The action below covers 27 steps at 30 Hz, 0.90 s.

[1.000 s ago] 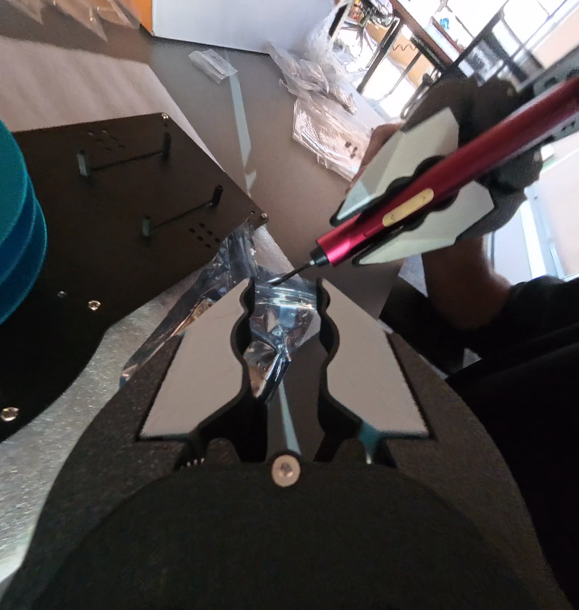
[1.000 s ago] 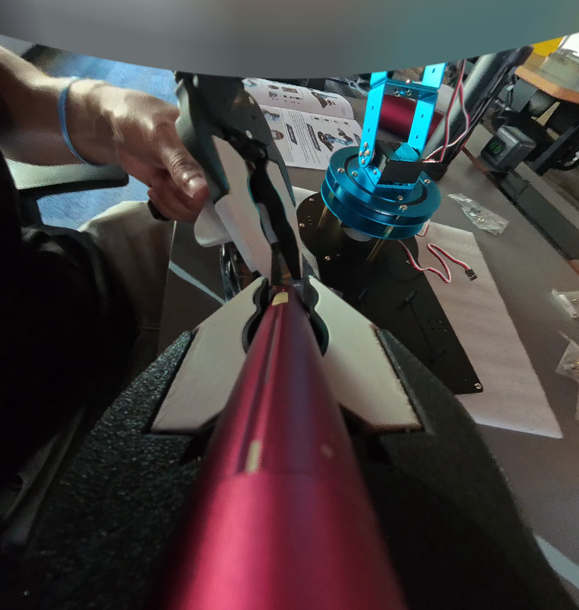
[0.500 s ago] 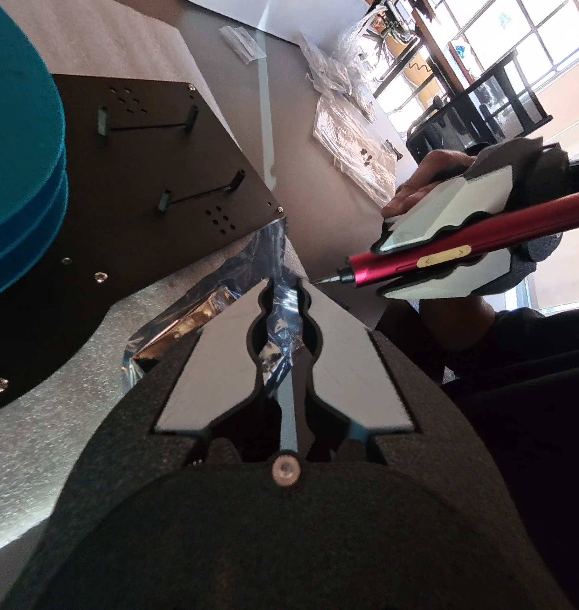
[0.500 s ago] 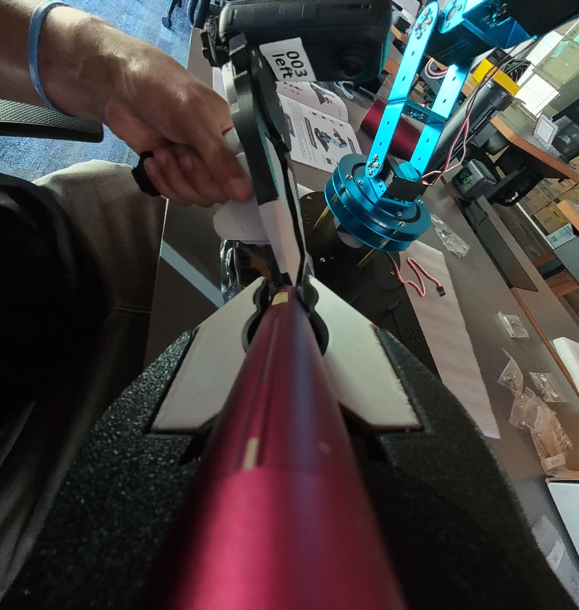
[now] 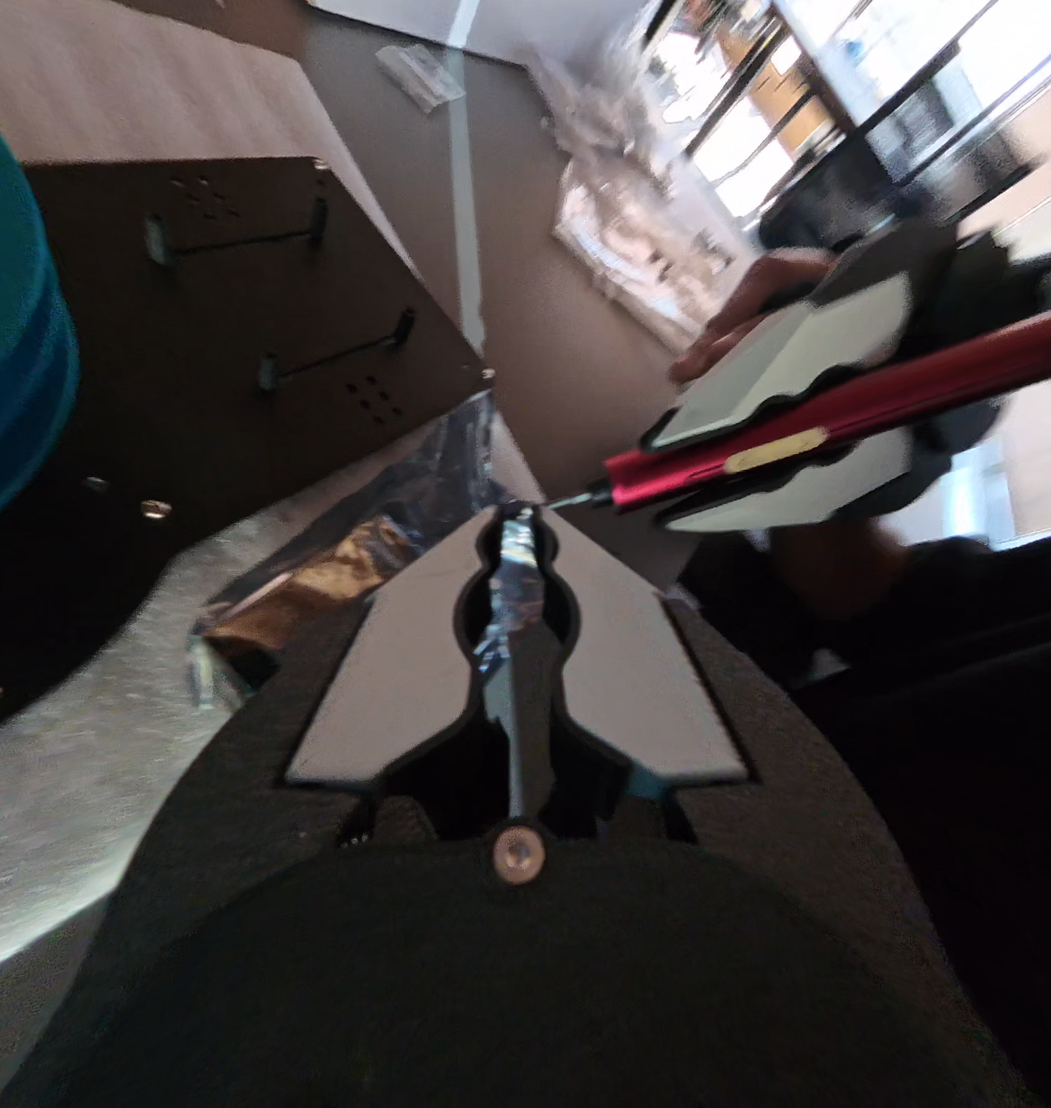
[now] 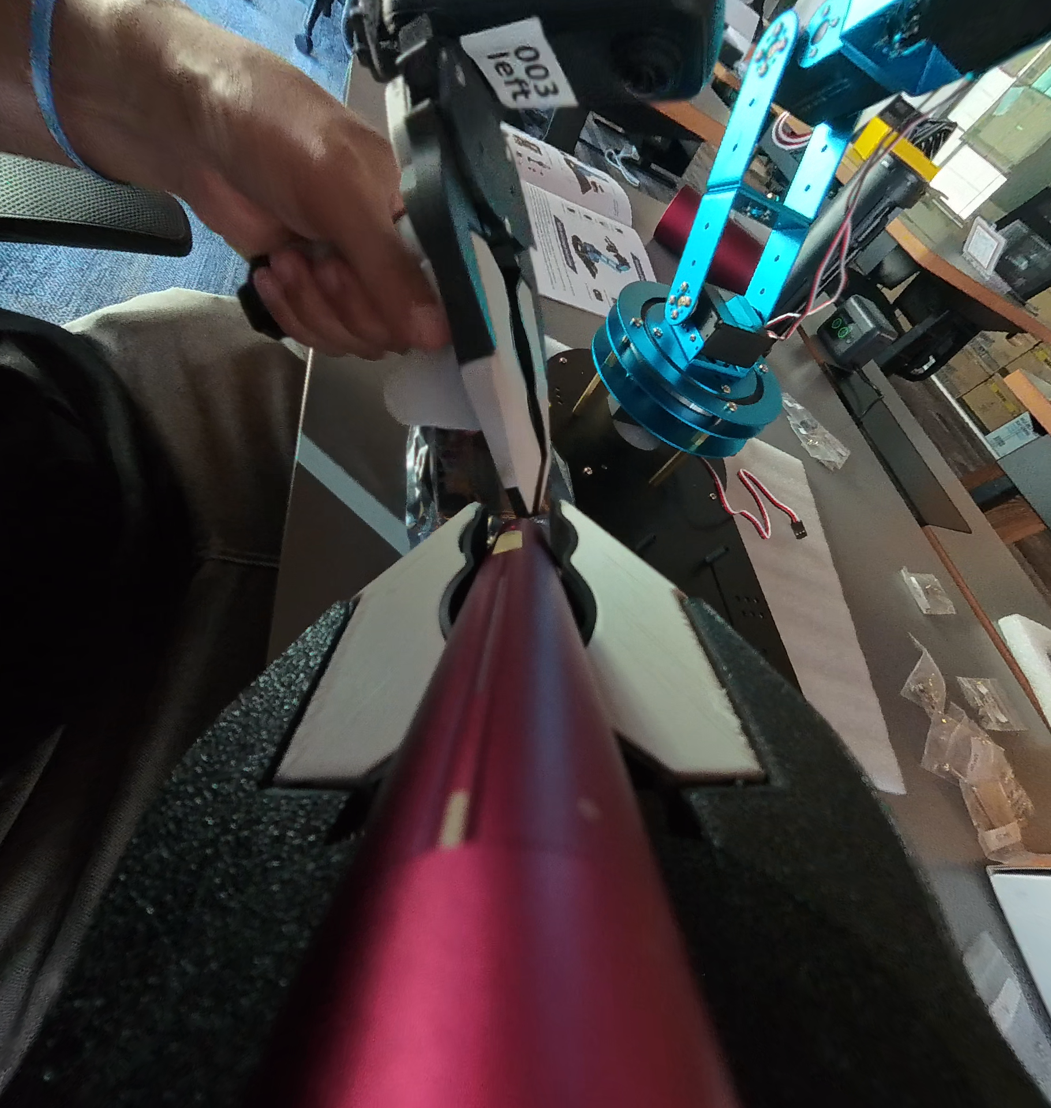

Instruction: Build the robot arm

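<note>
My left gripper (image 5: 518,514) is shut on a silvery foil bag (image 5: 391,503); a crumpled fold of it is pinched between the pads and the rest lies over white foam sheet (image 5: 91,689). My right gripper (image 6: 520,527) is shut on a red electric screwdriver (image 6: 511,779). In the left wrist view the screwdriver (image 5: 810,437) points its bit at my left fingertips, almost touching the foil there. In the right wrist view the left gripper (image 6: 526,455) stands just ahead of the screwdriver's tip, held by a hand (image 6: 283,198).
A black base plate (image 5: 223,360) carries a blue round turntable (image 6: 685,372) with blue brackets (image 6: 744,174) and a red-white wire (image 6: 756,509). An open booklet (image 6: 577,222), several small clear bags (image 6: 966,755) and white foam (image 6: 1044,671) lie on the grey table (image 5: 571,372). About 4 centimeters separates my left fingertips from my right.
My left jaws closed from open around the foil bag to pinching it. The screwdriver's bit drew slightly away from the bag to the right. The right gripper's grasp is unchanged.
</note>
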Each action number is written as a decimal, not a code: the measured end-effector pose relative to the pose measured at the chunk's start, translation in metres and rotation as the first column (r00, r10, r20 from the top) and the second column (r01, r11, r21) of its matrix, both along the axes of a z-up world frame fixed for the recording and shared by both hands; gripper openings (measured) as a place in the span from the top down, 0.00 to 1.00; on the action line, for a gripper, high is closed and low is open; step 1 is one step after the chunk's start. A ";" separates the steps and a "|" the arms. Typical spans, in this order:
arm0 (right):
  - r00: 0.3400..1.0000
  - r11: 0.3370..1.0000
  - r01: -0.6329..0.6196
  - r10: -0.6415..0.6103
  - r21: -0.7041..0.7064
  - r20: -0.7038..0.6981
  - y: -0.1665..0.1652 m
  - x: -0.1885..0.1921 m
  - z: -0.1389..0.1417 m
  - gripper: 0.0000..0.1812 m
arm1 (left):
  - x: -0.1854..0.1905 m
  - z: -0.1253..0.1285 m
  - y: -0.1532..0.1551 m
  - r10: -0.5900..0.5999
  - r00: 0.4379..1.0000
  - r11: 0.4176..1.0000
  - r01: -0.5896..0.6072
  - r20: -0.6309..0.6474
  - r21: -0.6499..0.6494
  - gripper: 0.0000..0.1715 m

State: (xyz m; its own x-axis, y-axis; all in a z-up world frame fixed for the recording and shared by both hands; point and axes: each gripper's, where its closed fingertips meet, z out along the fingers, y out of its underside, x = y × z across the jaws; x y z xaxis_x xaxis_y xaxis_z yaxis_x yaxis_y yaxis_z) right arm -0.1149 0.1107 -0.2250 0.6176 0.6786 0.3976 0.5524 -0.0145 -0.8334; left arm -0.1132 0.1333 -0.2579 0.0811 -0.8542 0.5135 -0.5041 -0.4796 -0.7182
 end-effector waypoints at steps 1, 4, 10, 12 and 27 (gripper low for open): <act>1.000 1.000 -0.005 0.005 0.005 0.007 0.000 -0.002 -0.001 0.89 | 0.000 0.005 -0.005 -0.003 1.000 0.997 0.005 0.030 -0.081 0.88; 1.000 0.999 -0.028 0.028 0.015 -0.008 -0.001 -0.007 -0.001 0.90 | 0.001 0.007 -0.008 -0.001 0.998 0.976 0.015 0.064 -0.216 0.87; 0.991 0.996 -0.085 0.084 0.001 -0.106 -0.003 -0.010 0.004 0.89 | 0.004 0.005 -0.012 -0.013 0.997 0.965 0.032 0.077 -0.262 0.88; 0.984 0.996 -0.090 0.085 -0.028 -0.157 0.000 -0.008 0.003 0.89 | -0.002 0.004 -0.011 -0.027 0.997 0.977 0.041 0.067 -0.211 0.88; 0.979 0.991 -0.088 0.067 -0.098 -0.194 0.004 -0.005 0.001 0.89 | -0.005 -0.015 -0.007 0.052 0.999 0.990 -0.050 -0.010 0.135 0.89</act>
